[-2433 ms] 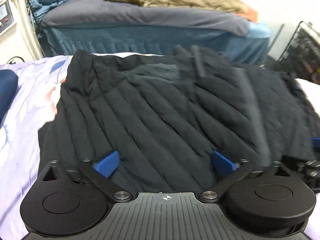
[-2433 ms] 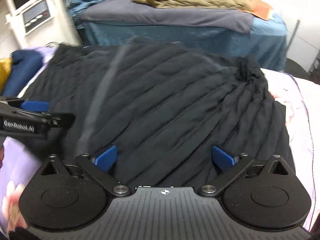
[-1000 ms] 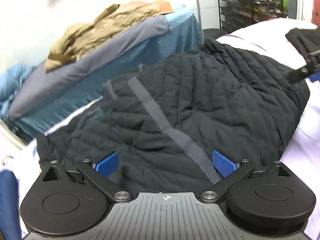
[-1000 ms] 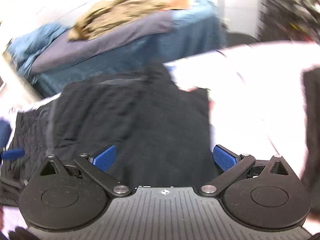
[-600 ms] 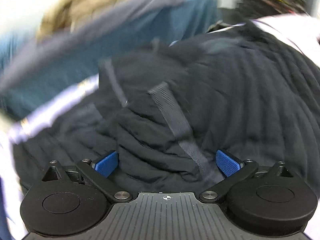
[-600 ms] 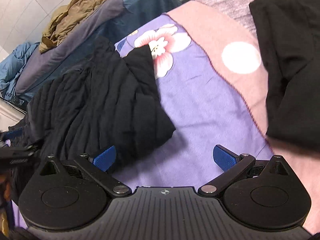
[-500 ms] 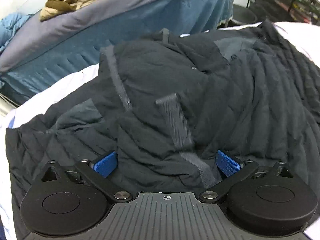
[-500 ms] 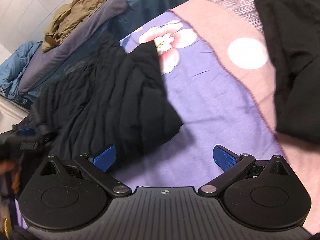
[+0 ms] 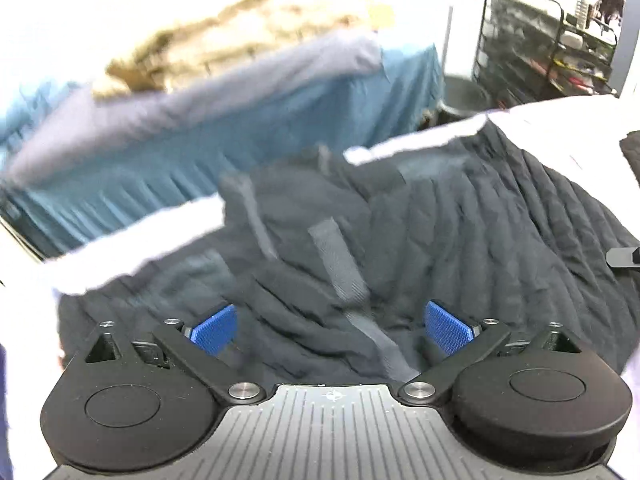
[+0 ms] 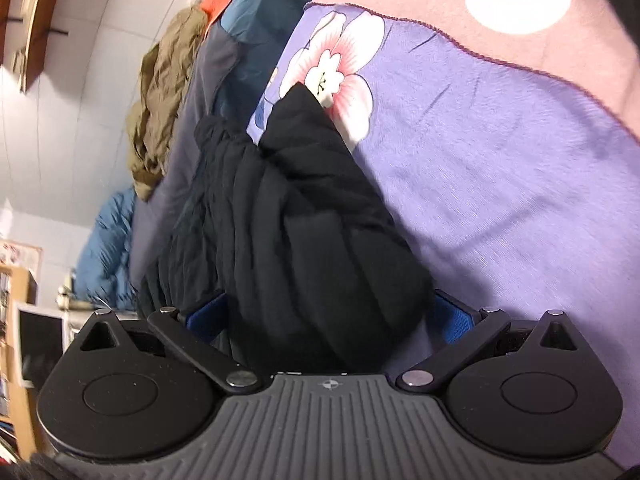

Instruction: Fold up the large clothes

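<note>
Black quilted jacket [image 9: 460, 232] lies crumpled on the bed, directly ahead of and beneath the left gripper [image 9: 330, 330], whose blue pads are spread wide with a grey webbing strap [image 9: 340, 264] running between them, not pinched. In the right wrist view, a bunched end of the jacket [image 10: 320, 248] sits between the pads of the right gripper [image 10: 332, 318], also spread wide; contact cannot be told. To its right stretches the purple floral bedspread [image 10: 500, 168]. Beyond the left gripper stands a second bed with a blue skirt [image 9: 240, 128], bearing tan clothing [image 9: 224, 40].
</note>
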`<state>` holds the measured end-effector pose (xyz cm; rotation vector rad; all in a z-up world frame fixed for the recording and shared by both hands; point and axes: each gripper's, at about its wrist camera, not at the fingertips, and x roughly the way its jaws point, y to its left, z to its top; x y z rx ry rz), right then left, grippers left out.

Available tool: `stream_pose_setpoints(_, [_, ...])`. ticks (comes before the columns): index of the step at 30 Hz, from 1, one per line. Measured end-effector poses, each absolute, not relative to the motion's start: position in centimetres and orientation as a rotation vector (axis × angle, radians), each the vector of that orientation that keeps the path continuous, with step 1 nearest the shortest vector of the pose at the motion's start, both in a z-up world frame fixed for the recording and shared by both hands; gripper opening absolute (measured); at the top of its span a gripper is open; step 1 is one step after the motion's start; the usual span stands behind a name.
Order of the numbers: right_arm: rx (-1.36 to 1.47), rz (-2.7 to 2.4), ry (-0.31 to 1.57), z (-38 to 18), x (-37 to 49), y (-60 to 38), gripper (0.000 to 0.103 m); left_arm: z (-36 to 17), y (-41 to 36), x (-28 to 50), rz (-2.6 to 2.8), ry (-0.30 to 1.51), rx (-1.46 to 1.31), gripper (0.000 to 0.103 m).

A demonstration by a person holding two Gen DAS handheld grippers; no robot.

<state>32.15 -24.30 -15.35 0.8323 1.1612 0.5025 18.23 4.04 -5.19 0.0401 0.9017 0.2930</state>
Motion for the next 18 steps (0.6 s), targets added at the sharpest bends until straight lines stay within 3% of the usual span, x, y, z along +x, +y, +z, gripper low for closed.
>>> stream_pose_setpoints(4, [0.845,0.526,1.156,-15.7,33.2,-23.5,0.101,-4.8,4.7,19.5,0.390,0.835,0.107,0.103])
stream_pose_setpoints(13, [0.825,0.513,1.178,-15.6,33.6,-23.2,0.099,-11.6,9.3,26.2,0.500,1.148,-0.089,0.103])
stream_pose_setpoints(18, [0.804,0.500,1.210,-15.4,34.1,-22.3,0.103,-11.7,9.8,26.8,0.488,1.180,-0.097,0.103])
